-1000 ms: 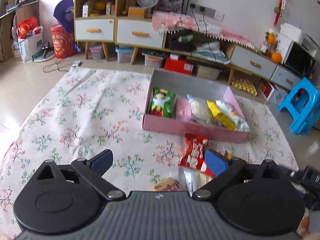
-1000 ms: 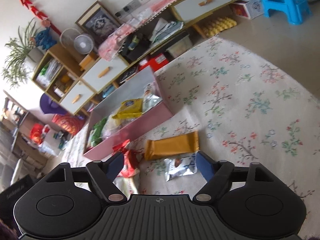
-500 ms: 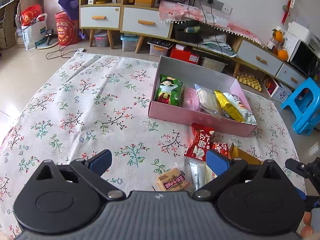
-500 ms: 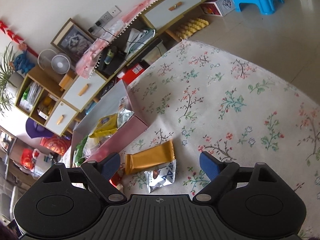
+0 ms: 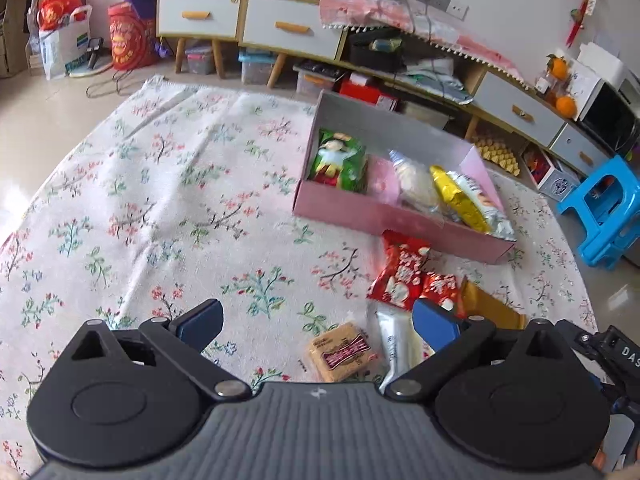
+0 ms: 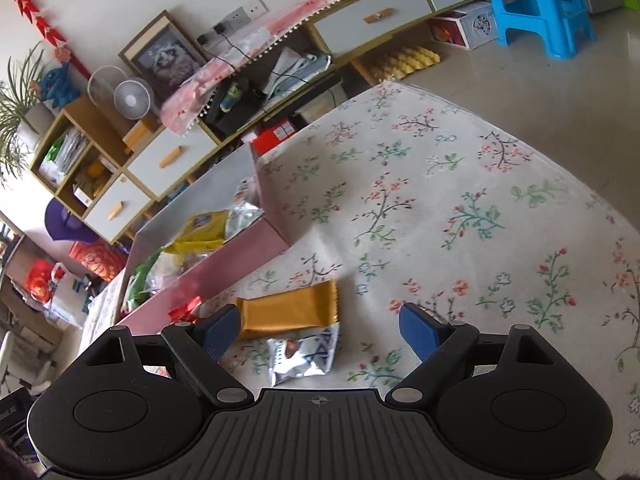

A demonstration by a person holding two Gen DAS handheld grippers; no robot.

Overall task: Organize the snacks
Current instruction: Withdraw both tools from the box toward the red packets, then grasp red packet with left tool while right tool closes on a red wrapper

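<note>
A pink box [image 5: 372,210] on the floral cloth holds a green packet [image 5: 340,160], a clear bag, a yellow packet [image 5: 456,198] and a silver one. In front of it lie red packets [image 5: 402,276], a biscuit pack [image 5: 342,352], a white tube [image 5: 396,340] and an orange bar [image 5: 490,310]. My left gripper [image 5: 316,324] hovers open over the biscuit pack. My right gripper [image 6: 320,326] is open above the orange bar [image 6: 290,310] and a silver-blue packet [image 6: 304,354]; the pink box [image 6: 224,264] lies to their left.
A long low cabinet [image 5: 288,28] with drawers runs along the wall behind the table. A blue stool [image 5: 608,208] stands at the right. Bags [image 5: 60,40] sit on the floor at far left. Wide stretches of floral cloth [image 6: 480,208] spread right of the snacks.
The left view has tilted down, so the biscuit pack and white tube show between its fingers. The right view has swung left to right, bringing the orange bar and silver packet nearer its left finger.
</note>
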